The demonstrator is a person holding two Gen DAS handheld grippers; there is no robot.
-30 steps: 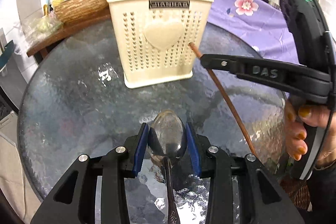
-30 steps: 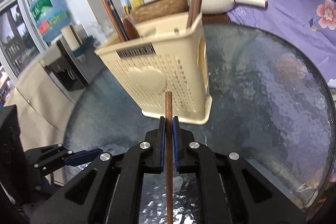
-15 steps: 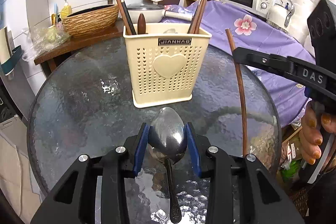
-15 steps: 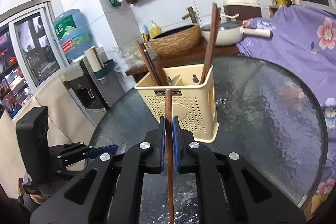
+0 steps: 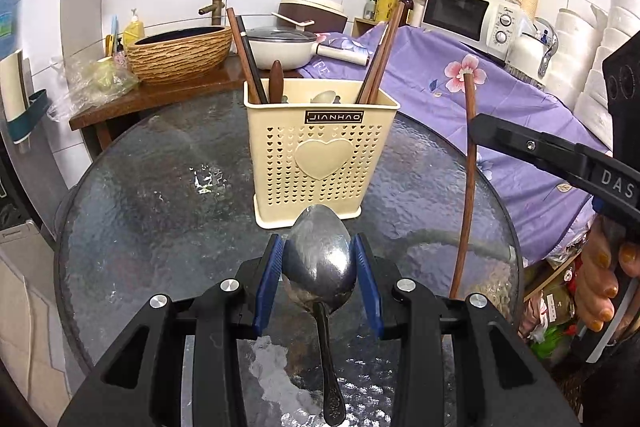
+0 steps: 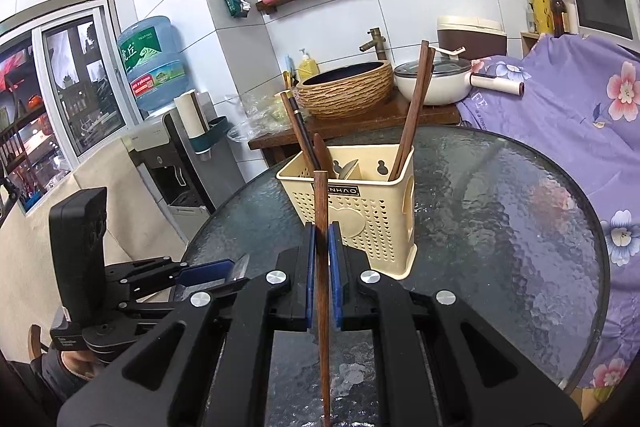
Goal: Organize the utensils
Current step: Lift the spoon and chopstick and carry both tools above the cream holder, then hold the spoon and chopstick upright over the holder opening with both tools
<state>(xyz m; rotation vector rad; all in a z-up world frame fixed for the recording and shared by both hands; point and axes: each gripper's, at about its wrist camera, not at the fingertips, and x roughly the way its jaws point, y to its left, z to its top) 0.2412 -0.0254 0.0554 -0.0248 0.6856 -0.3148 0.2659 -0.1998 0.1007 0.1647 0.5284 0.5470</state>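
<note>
A cream perforated utensil holder [image 5: 322, 151] [image 6: 362, 211] stands on the round glass table [image 5: 160, 219], with chopsticks [image 5: 380, 59] and a spoon inside. My left gripper [image 5: 319, 257] is shut on a metal spoon [image 5: 320, 259], bowl forward, blue pads pressing its sides, just short of the holder. My right gripper [image 6: 322, 239] is shut on a brown wooden chopstick [image 6: 321, 267] held nearly upright; it also shows in the left wrist view as the chopstick [image 5: 468, 179] to the holder's right. A person's hand [image 5: 604, 275] holds the right gripper.
Behind the table a wooden counter carries a woven basin [image 5: 180, 53] and a white pot [image 5: 280, 47]. A purple floral cloth [image 5: 460, 83] covers the right side, with a microwave [image 5: 468, 13] behind. A water dispenser [image 6: 156, 67] stands at left.
Both grippers have risen and tipped up, so the holder looks farther and lower. The chopstick in the right gripper swung from slanted to nearly upright. Both grips are unchanged.
</note>
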